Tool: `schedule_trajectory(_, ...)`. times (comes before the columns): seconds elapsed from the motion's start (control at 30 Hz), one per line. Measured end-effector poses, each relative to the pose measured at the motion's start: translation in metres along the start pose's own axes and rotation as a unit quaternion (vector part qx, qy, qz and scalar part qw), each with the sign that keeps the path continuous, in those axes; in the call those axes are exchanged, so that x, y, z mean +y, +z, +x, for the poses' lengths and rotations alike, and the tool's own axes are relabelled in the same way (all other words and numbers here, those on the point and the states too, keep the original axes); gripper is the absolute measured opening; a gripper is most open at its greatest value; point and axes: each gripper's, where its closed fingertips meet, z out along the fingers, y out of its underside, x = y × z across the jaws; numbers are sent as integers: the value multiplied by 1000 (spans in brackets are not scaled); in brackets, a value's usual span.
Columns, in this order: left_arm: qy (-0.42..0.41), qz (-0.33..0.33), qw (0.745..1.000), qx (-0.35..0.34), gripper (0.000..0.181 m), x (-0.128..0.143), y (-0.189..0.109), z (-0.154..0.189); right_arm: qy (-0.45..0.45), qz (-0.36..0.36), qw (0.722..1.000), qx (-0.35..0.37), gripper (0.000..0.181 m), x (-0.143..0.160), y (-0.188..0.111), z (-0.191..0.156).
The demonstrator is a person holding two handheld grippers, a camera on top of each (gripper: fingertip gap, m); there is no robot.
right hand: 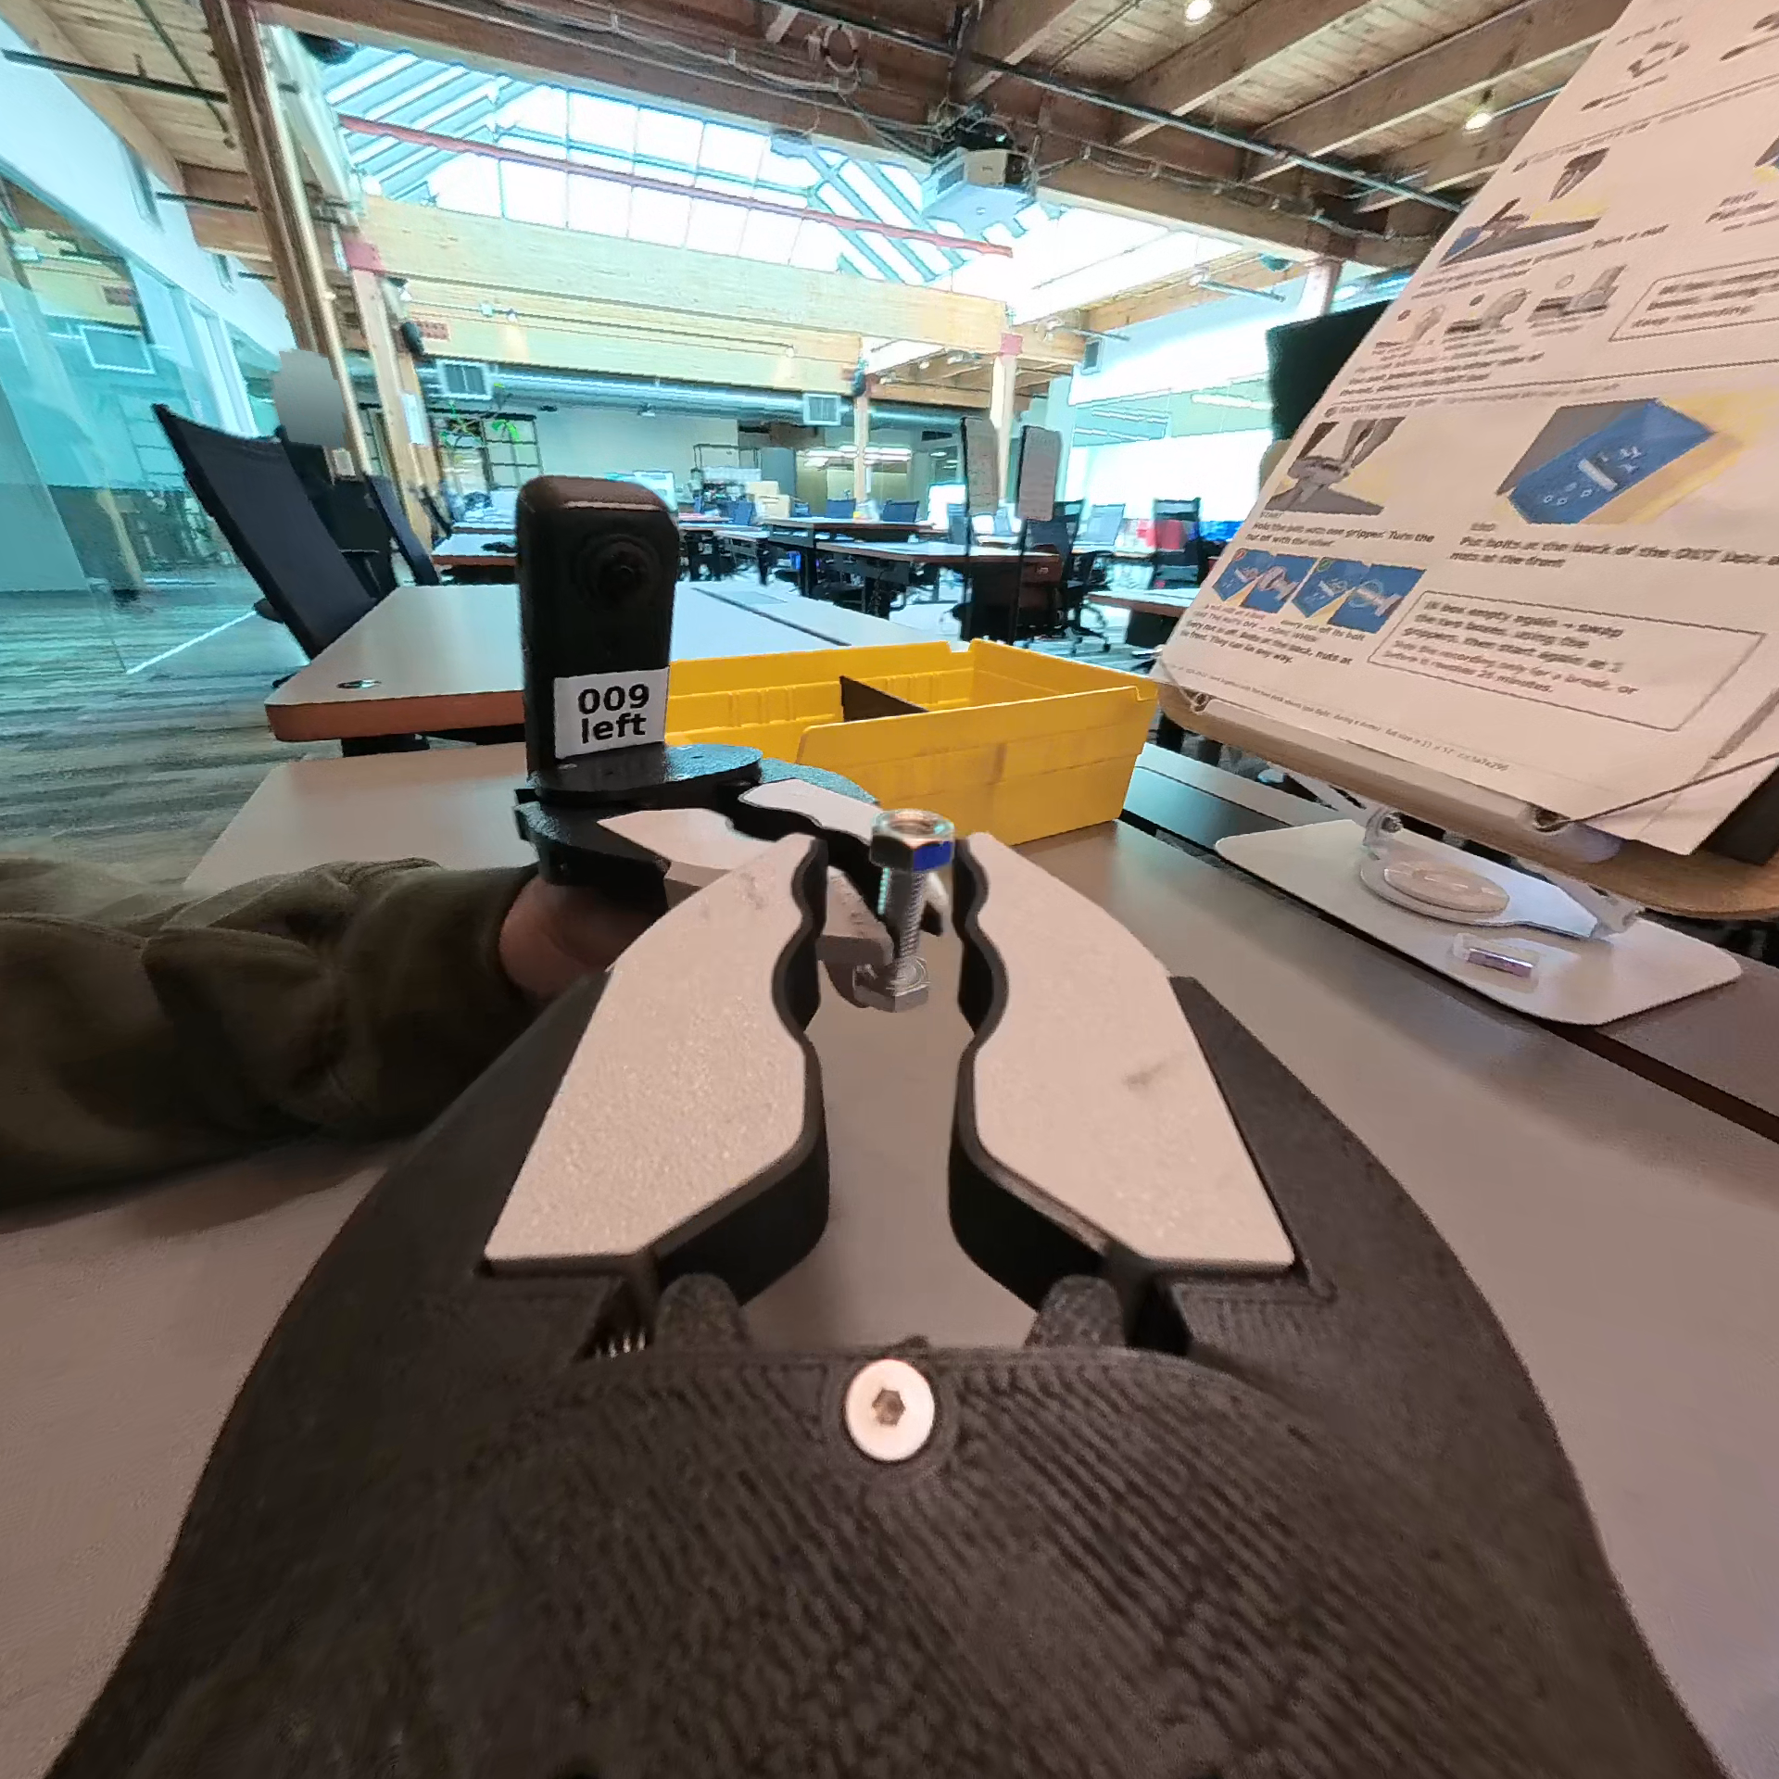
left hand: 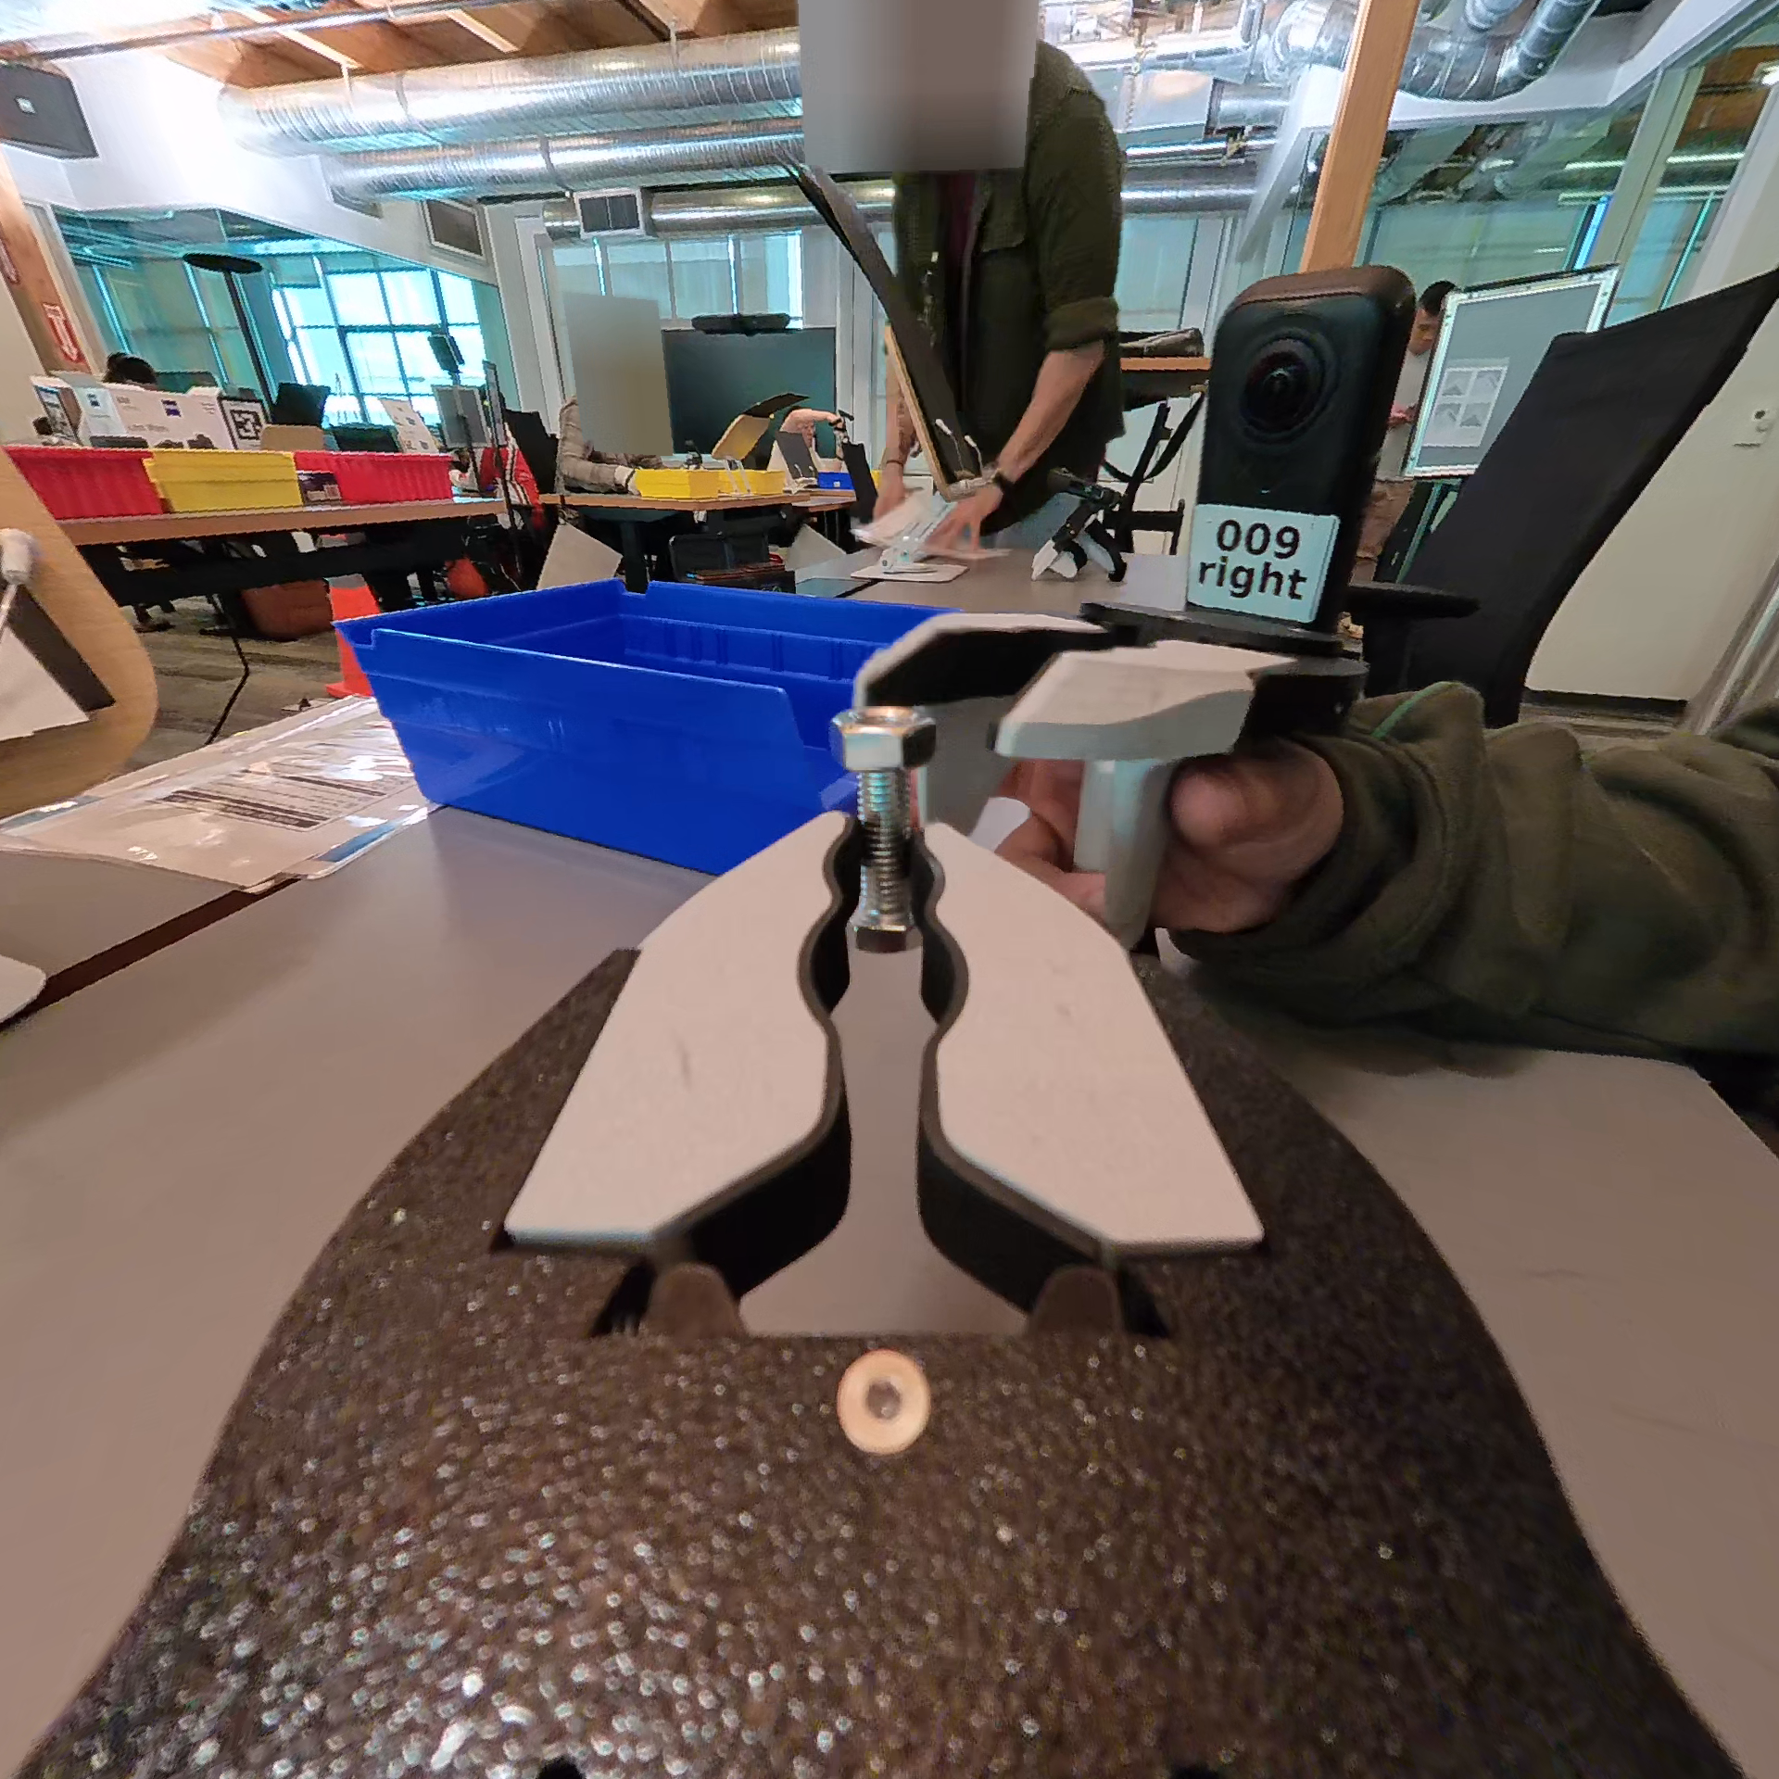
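My left gripper (left hand: 884, 847) is shut on the threaded shaft of a silver bolt (left hand: 884, 866). The bolt stands upright above the grey table (left hand: 289, 1011), head down. A hex nut (left hand: 881, 739) sits at its top end. My right gripper (right hand: 895, 852) is open, its jaws on either side of the nut (right hand: 912, 839) with a small gap on the left side. The right gripper (left hand: 924, 722) comes in from the right in the left wrist view, held by a hand in a green sleeve. The left gripper (right hand: 770, 818) shows behind the bolt (right hand: 903, 924) in the right wrist view.
A blue bin (left hand: 597, 712) stands on the table beyond the bolt. A yellow divided bin (right hand: 963, 741) stands on the other side. An instruction sheet on a white stand (right hand: 1492, 481) is at the right. A laminated sheet (left hand: 241, 789) lies flat. A person (left hand: 1011, 337) stands behind the table. Left and right tips are no more than a few centimetres apart.
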Motion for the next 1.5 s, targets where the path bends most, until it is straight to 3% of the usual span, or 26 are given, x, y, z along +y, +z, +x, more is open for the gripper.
schedule_trajectory(0.17, 12, -12, 1000, 18, 9, 3, 4, 8, 25, 2, 1000, 12, 45, 1, 1, 5)
schedule_trajectory(0.43, 2, -13, 1000, -20, 9, 4, -1, -7, 16, -16, 1000, -15, 40, 6, 5, -7)
schedule_trajectory(0.53, -5, -16, 999, -31, 9, 4, -2, -11, 15, -19, 999, -33, 27, 6, 2, -9)
schedule_trajectory(0.73, 11, -32, 999, 3, 9, 9, 5, 3, 26, -18, 999, 5, 52, 8, 3, 2)
schedule_trajectory(0.9, -3, -36, 998, -51, 9, 10, -1, -16, 17, -35, 999, -21, 49, 13, 7, -8)
schedule_trajectory(0.97, -18, -33, 997, -62, 9, 10, -5, -22, 14, -31, 998, -54, 27, 11, 4, -16)
schedule_trajectory(1.17, -4, -46, 999, -24, 9, 13, 3, -7, 28, -25, 999, 4, 58, 12, 6, 1)
schedule_trajectory(1.33, -1, -63, 996, -60, 9, 18, 1, -18, 29, -36, 999, -18, 57, 15, 9, -8)
schedule_trajectory(1.37, -4, -64, 995, -76, 9, 18, -2, -24, 24, -40, 999, -25, 50, 16, 8, -10)
schedule_trajectory(1.4, -8, -64, 995, -82, 9, 18, -4, -27, 18, -43, 997, -59, 28, 16, 6, -18)
schedule_trajectory(1.5, -17, -46, 996, -70, 9, 13, -5, -24, 24, -35, 999, -29, 44, 14, 7, -10)
